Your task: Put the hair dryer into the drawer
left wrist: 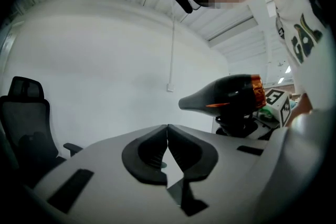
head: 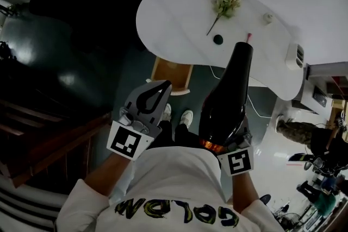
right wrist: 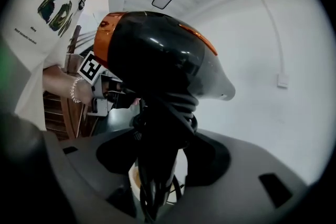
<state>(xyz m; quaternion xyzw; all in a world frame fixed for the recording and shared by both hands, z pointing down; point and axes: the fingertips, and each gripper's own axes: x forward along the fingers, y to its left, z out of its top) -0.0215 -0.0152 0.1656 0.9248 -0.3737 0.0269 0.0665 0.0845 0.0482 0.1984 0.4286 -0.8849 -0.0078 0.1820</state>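
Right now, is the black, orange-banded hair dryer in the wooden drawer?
Out: the jaws of the right gripper grip the black hair dryer by its handle, away from the wooden drawer.

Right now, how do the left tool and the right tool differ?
The left tool has its jaws shut together; the right tool has its jaws set wide. The left tool holds nothing, while the right tool grips the hair dryer by its cord-wrapped handle, nozzle toward the table. Both are grey, carry a marker cube and are held out in front of the person.
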